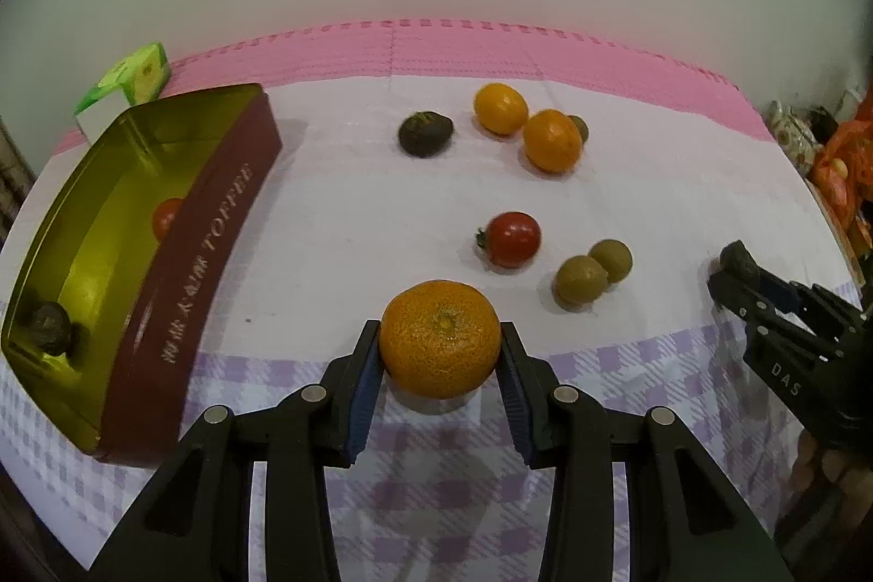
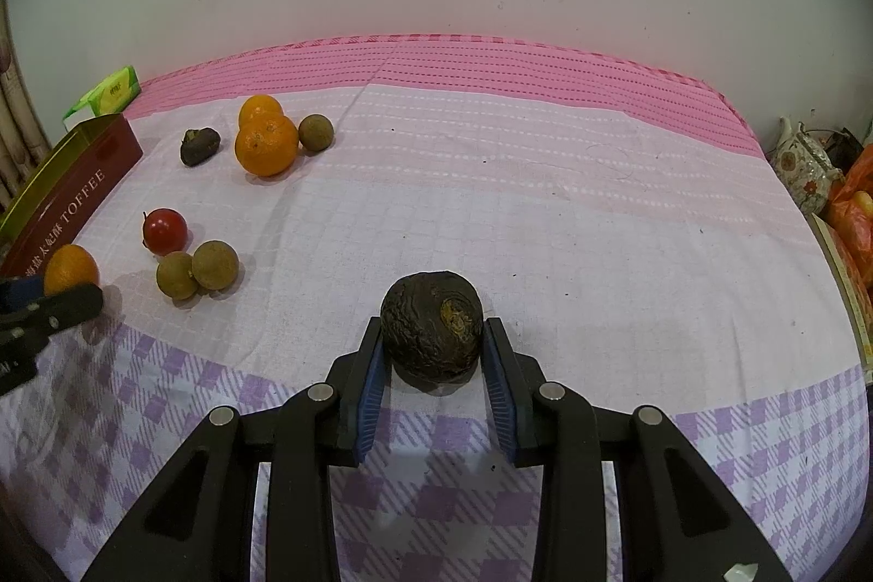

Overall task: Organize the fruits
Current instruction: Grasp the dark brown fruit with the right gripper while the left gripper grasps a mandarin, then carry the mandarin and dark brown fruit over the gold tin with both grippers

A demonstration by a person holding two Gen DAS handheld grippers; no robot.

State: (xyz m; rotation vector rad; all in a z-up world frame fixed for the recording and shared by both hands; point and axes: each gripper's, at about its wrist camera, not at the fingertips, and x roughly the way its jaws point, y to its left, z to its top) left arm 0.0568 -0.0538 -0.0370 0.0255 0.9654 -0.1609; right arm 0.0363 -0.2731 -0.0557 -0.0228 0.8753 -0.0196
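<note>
Two tools in use, each clamped on one fruit. Left tool [image 1: 440, 346]: grasping a tangerine [image 1: 440, 337], bright orange, pebbled peel, stem scar facing up, pressed between the blue pads just above the checked cloth [image 1: 338, 211]. Right tool [image 2: 431, 342]: grasping a dark fruit [image 2: 431, 330], brown-black, deeply wrinkled, with a tan patch on its near side, pads tight on both flanks.

Loose fruit on the cloth-covered surface, counted:
- Oranges, smooth: two [image 1: 501, 108] [image 1: 552, 140], touching, at the far side.
- Small brown-green round fruits: three; one [image 1: 579, 127] tucked behind the nearer orange, two [image 1: 580, 279] [image 1: 612, 259] touching each other near the middle.
- Tomato [image 1: 513, 238]: one, red, with a dark stalk, just beside that pair.
- Dark wrinkled fruit [image 1: 424, 133]: one, left of the oranges.

Tin [image 1: 218, 255]: one, maroon wall lettered TOFFEE, gold inside, at the left edge. Contents seen: one dark wrinkled fruit [image 1: 50, 328] in the near corner, one red fruit [image 1: 167, 216] partly hidden behind the wall.

Green-and-white carton [image 1: 126, 87]: one, behind the tin.
</note>
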